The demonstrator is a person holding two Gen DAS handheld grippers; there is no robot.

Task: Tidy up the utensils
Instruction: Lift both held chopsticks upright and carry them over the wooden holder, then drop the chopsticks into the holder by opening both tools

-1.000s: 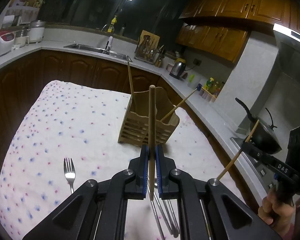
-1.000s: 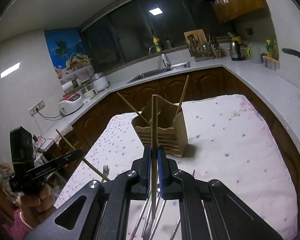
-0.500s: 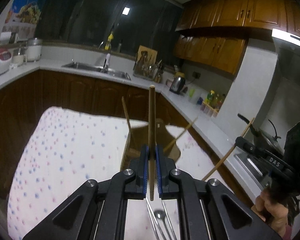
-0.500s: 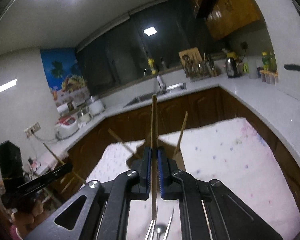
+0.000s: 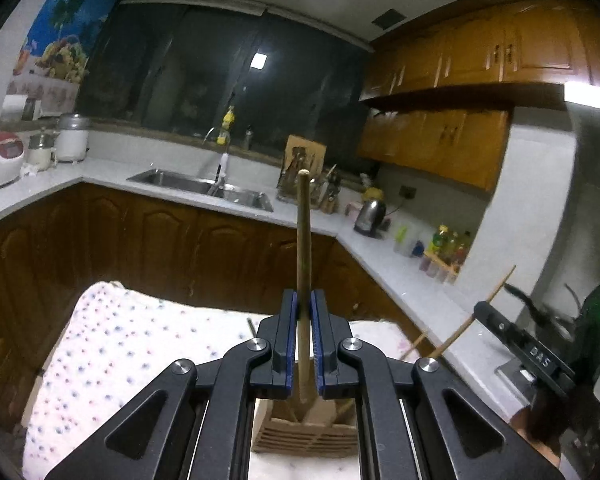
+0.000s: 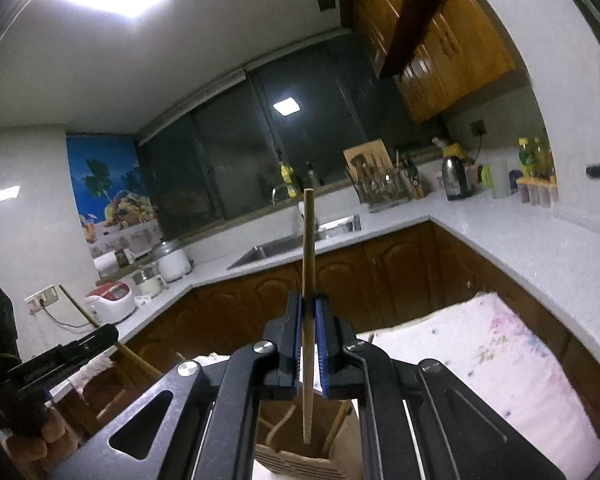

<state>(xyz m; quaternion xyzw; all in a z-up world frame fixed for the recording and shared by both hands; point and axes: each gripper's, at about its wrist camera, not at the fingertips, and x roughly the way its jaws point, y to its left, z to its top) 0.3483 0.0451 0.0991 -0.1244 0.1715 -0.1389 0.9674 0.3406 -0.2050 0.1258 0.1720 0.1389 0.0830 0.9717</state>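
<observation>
My left fingers point(image 5: 303, 312) are pressed together on a wooden chopstick point(image 5: 303, 236), which stands upright between the blue pads; its blunt end rises above them and its lower end points down at the wooden utensil holder point(image 5: 300, 434) directly below. My right fingers point(image 6: 308, 320) are likewise clamped on a second chopstick point(image 6: 308, 248), also upright, its lower tip hanging just above the open top of the same holder point(image 6: 296, 460); whether the tip touches anything inside I cannot tell. The holder stands on a surface covered with a white dotted cloth point(image 5: 112, 344). Further sticks point(image 6: 336, 428) lean out of the holder's compartments, though which compartment each occupies is hidden by the black arms of my tools. From the left view, my right hand point(image 5: 540, 436) shows at the lower right edge, gripping its tool with the chopstick slanting out of it. From the right view, my left hand point(image 6: 40, 428) shows at the lower left, blurred, its chopstick slanting likewise. Beyond the cloth run dark wooden cabinets point(image 5: 160, 244), a pale worktop with a steel sink point(image 5: 204, 184), and a kettle point(image 6: 454, 178).
</observation>
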